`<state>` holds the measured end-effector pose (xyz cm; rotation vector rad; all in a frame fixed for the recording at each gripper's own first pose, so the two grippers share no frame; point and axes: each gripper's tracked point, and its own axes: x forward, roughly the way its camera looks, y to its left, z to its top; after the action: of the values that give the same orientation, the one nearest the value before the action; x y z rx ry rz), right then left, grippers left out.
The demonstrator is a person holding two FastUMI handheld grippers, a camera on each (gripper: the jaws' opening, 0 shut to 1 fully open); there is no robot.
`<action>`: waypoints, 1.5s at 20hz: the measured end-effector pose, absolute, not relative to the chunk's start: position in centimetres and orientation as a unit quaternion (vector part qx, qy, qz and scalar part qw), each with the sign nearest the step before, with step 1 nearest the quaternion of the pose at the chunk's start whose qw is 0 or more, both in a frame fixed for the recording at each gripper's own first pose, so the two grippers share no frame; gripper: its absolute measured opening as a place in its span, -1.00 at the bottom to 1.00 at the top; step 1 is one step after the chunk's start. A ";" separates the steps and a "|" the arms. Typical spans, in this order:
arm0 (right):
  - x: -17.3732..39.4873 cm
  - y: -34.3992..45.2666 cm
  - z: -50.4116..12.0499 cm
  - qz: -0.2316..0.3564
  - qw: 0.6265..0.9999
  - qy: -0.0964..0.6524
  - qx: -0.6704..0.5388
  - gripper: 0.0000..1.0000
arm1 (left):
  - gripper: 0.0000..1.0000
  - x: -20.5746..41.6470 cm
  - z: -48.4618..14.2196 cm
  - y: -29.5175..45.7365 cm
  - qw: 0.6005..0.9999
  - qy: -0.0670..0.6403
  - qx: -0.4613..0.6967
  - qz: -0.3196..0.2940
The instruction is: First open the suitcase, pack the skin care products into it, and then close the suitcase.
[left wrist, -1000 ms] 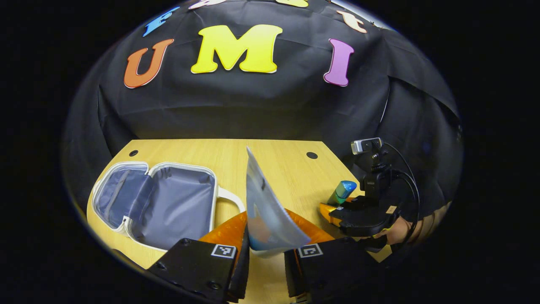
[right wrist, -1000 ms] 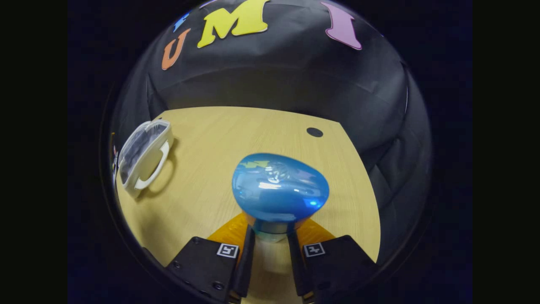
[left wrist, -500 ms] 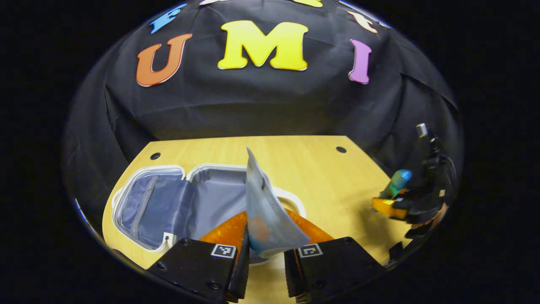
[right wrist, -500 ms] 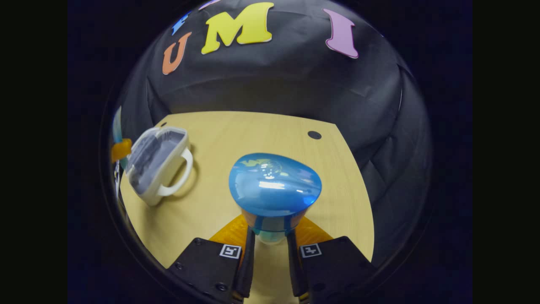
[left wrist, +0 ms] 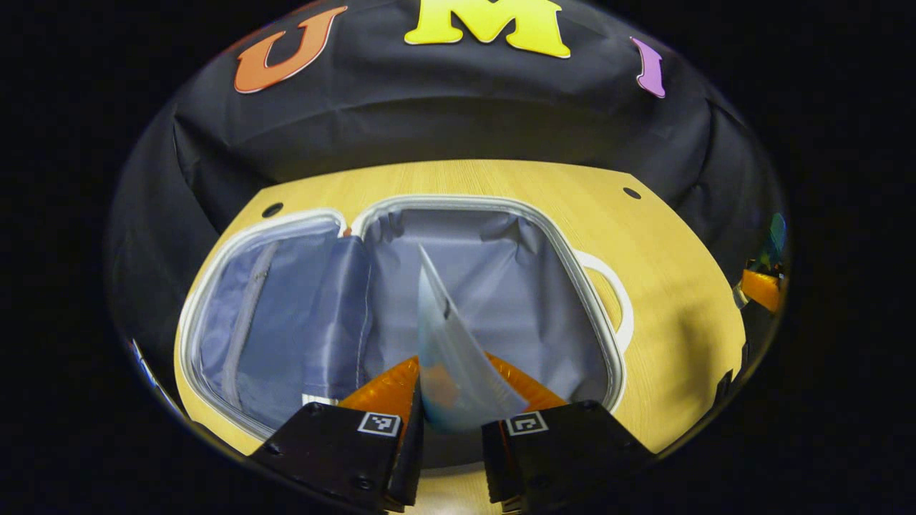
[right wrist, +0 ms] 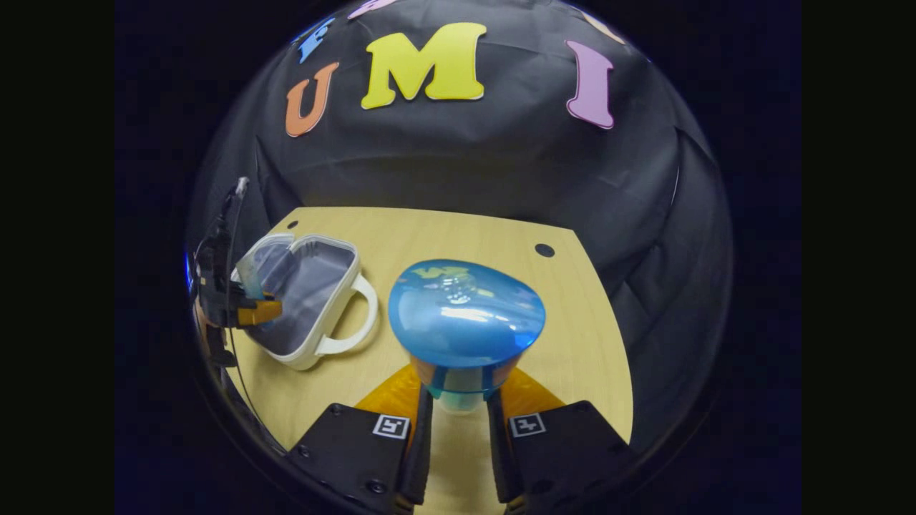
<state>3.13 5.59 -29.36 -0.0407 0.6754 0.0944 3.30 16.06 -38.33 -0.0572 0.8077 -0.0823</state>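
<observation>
The white suitcase [left wrist: 594, 315] lies open on the table, its grey lining showing in both halves. My left gripper [left wrist: 449, 422] is shut on a flat silvery sachet [left wrist: 447, 350] and hangs over the suitcase's right half. In the right gripper view the suitcase [right wrist: 325, 336] sits at the left, with the left gripper [right wrist: 250, 311] and the sachet [right wrist: 249, 279] above it. My right gripper [right wrist: 458, 411] is shut on a bottle with a glossy blue cap [right wrist: 465, 315], held over the table to the right of the suitcase.
The wooden table [right wrist: 572, 343] has round cable holes [right wrist: 544, 250] near its back corners. The suitcase's white handle [left wrist: 619, 300] sticks out to the right. The right gripper [left wrist: 762, 286] with its bottle shows at the far right edge of the left gripper view.
My left gripper has carried the sachet left and forward until it is over the open suitcase. My right gripper with the bottle has drifted slightly closer to the suitcase.
</observation>
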 end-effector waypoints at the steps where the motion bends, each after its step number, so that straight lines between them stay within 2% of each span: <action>1: 2.8 5.8 -29.3 0.047 0.941 0.333 -0.025 -0.32 | -0.22 3.0 -39.0 15.9 0.912 0.406 -0.039 -0.040; 7: 2.3 6.2 -29.0 0.047 0.938 0.344 -0.011 -0.32 | -0.22 2.6 -42.3 16.5 0.877 0.478 -0.037 -0.017; 10: 2.4 6.2 -28.6 0.047 0.937 0.346 -0.006 -0.32 | -0.23 3.2 -42.2 16.5 0.870 0.492 -0.030 -0.016; 15: 2.6 5.7 -29.1 0.043 0.933 0.357 0.002 -0.32 | -0.23 3.4 -42.6 16.4 0.828 0.559 -0.049 0.000; 17: 2.6 5.5 -29.4 0.041 0.932 0.360 0.004 -0.32 | -0.20 3.4 -42.7 16.5 0.814 0.579 -0.052 0.007; 18: 2.6 5.4 -29.4 0.040 0.932 0.360 0.006 -0.32 | -0.06 3.5 -42.7 16.5 0.810 0.585 -0.049 0.007; 19: 2.5 5.3 -29.3 0.040 0.932 0.359 0.008 -0.32 | -0.06 3.4 -42.8 16.4 0.807 0.588 -0.050 0.008; 20: 2.4 5.3 -29.2 0.041 0.933 0.358 0.009 -0.32 | -0.18 3.4 -42.7 16.4 0.807 0.589 -0.050 0.009; 22: 2.3 5.1 -28.9 0.044 0.934 0.353 0.005 -0.32 | -0.15 3.5 -42.8 16.5 0.808 0.587 -0.050 0.010; 23: 2.2 5.0 -28.8 0.045 0.935 0.351 0.003 -0.32 | 0.02 3.4 -42.7 16.5 0.809 0.585 -0.054 0.014; 24: 2.2 5.0 -28.5 0.047 0.937 0.347 0.001 -0.32 | 0.02 3.4 -42.6 16.4 0.810 0.584 -0.054 0.016; 25: 2.2 5.3 -28.3 0.051 0.937 0.345 0.001 -0.32 | -0.12 3.4 -42.7 16.6 0.810 0.584 -0.049 0.021; 27: 2.4 6.2 -27.9 0.058 0.938 0.341 0.005 -0.32 | -0.08 2.9 -42.5 16.4 0.815 0.578 -0.047 0.022; 28: 2.6 6.9 -27.6 0.063 0.939 0.339 0.007 -0.32 | 0.00 2.4 -41.8 15.8 0.818 0.572 -0.056 0.018; 30: 3.2 8.8 -27.0 0.077 0.939 0.334 0.010 -0.32 | 0.96 2.1 -39.7 15.4 0.838 0.542 -0.060 0.010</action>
<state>3.21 8.80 -27.03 0.0198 0.6826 0.1582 2.07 15.36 -39.70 -0.1279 1.1459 0.0204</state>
